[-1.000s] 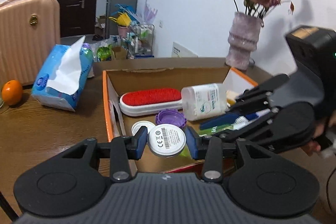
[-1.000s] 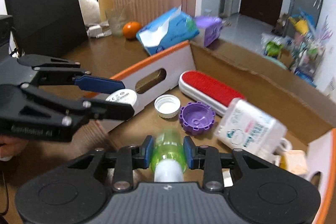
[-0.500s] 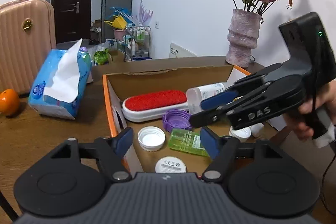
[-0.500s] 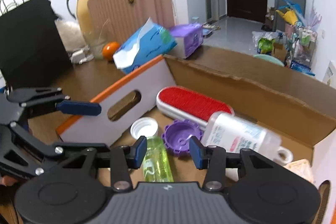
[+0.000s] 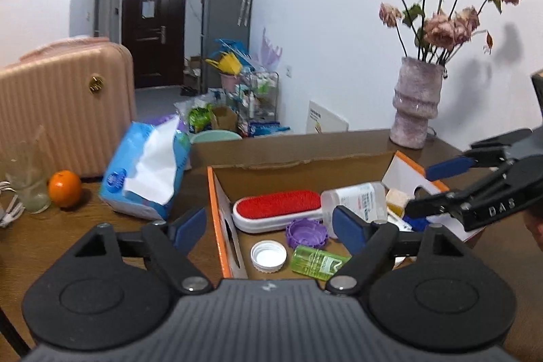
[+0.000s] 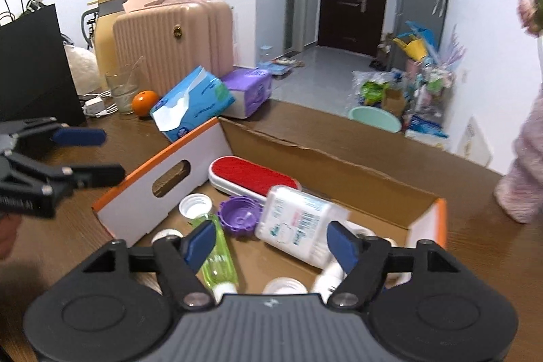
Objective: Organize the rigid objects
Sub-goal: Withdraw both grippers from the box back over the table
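Observation:
An orange-rimmed cardboard box holds a red lint brush, a purple cap, a white cap, a green bottle and a white labelled bottle, all lying loose. My left gripper hovers over the box's near left corner, its jaws opening with nothing gripped. My right gripper hangs above the box's right side, jaws also opening and holding nothing.
On the wooden table left of the box lie a blue tissue pack, an orange and a glass. A pink suitcase stands behind. A vase of dried flowers sits at the back right.
The left gripper let go of a white round disc and the right let go of the green bottle; both now lie in the box. Both grippers opened, rose and drew back.

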